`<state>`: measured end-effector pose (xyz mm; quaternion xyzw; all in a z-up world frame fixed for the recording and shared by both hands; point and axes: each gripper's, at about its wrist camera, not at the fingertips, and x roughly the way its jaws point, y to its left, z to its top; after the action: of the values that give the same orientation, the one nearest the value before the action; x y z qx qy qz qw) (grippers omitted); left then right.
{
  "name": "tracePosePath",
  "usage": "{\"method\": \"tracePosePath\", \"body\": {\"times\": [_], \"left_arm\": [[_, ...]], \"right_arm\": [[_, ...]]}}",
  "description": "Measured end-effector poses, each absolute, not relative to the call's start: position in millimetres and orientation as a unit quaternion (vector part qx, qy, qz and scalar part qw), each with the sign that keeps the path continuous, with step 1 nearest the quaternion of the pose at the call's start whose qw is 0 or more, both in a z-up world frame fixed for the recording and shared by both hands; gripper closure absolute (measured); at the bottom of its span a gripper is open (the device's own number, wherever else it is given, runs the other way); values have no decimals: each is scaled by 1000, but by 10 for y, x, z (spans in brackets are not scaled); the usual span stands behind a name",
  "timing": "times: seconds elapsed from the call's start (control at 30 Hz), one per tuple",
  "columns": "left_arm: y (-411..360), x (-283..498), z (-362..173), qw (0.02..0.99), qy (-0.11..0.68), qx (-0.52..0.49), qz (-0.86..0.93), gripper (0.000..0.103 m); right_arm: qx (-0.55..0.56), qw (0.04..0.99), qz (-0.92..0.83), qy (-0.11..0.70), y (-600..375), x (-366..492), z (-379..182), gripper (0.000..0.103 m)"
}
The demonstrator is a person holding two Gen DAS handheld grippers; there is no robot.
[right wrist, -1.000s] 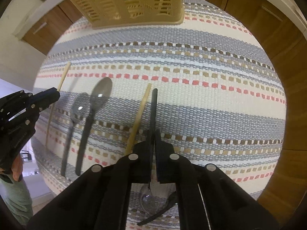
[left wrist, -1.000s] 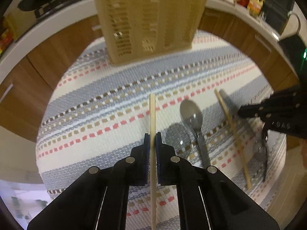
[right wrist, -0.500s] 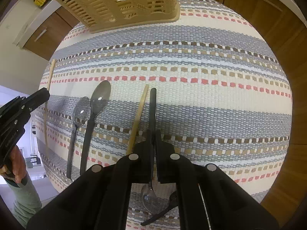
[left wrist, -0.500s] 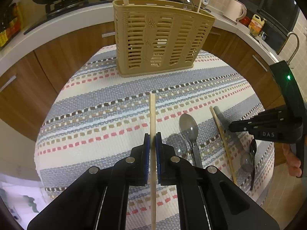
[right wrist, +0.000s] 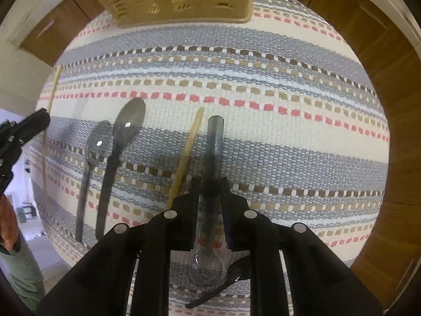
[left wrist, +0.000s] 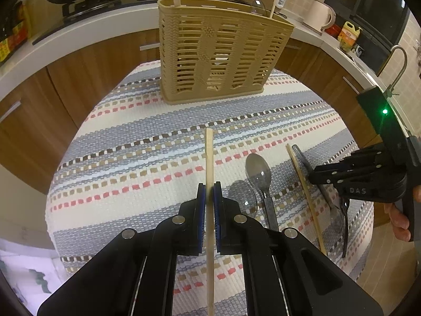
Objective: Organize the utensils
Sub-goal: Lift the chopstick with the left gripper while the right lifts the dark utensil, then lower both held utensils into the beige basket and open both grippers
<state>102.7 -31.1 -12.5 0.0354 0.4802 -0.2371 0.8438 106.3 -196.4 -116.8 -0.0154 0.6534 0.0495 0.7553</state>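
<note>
Wooden chopstick (left wrist: 209, 163) sits clamped in your left gripper (left wrist: 209, 197) above the striped desk (left wrist: 126, 158); carry it upright to the basket (left wrist: 221, 52). Your right gripper's (right wrist: 209, 184) jaws are opening around the dark spoon (right wrist: 214, 142) (don't drag it).

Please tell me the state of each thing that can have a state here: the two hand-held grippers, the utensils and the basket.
Left hand-held gripper: shut on a chopstick, raised off the mat.
Right hand-held gripper: jaws opening, grey spoon handle between them.
Second chopstick: lying flat on the mat.
Two dark spoons: lying side by side, bowls towards the basket.
Basket: upright, holding a few utensils.
</note>
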Motion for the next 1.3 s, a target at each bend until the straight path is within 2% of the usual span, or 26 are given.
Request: {"method": "tracePosePath", "body": {"times": [0.17, 0.23, 0.27, 0.47, 0.57, 0.63, 0.73, 0.8, 1.0, 1.3], "left_arm": [[-319, 1038, -113, 844, 479, 33, -239, 99], [-329, 1041, -115, 844, 479, 33, -240, 99], [-331, 1045, -119, 843, 479, 34, -241, 99], [-325, 1073, -159, 841, 483, 34, -242, 99], [-314, 1091, -180, 840, 485, 34, -241, 99], [-317, 1094, -181, 840, 485, 33, -242, 99], [-337, 1092, -167, 841, 481, 31, -245, 99], [-353, 1078, -144, 843, 477, 31, -247, 99], [-329, 984, 95, 864, 434, 23, -255, 99], [-155, 989, 859, 902, 314, -56, -290, 99]], "right_arm": [[-14, 741, 42, 670, -1809, 1244, -1188, 88], [-15, 732, 61, 679, -1757, 1326, -1198, 72], [-17, 730, 65, 680, -1717, 1343, -1205, 70], [-48, 735, 54, 674, -1477, 1350, -1248, 71], [-33, 734, 56, 676, -1512, 1390, -1235, 77], [-48, 736, 51, 673, -1543, 1386, -1210, 89], [-66, 748, 45, 659, -1556, 1346, -1198, 93], [-77, 761, 40, 643, -1534, 1333, -1154, 93], [-2, 795, 81, 601, -1672, 1235, -832, 93], [90, 876, 159, 446, -2040, 953, 173, 93]]}}
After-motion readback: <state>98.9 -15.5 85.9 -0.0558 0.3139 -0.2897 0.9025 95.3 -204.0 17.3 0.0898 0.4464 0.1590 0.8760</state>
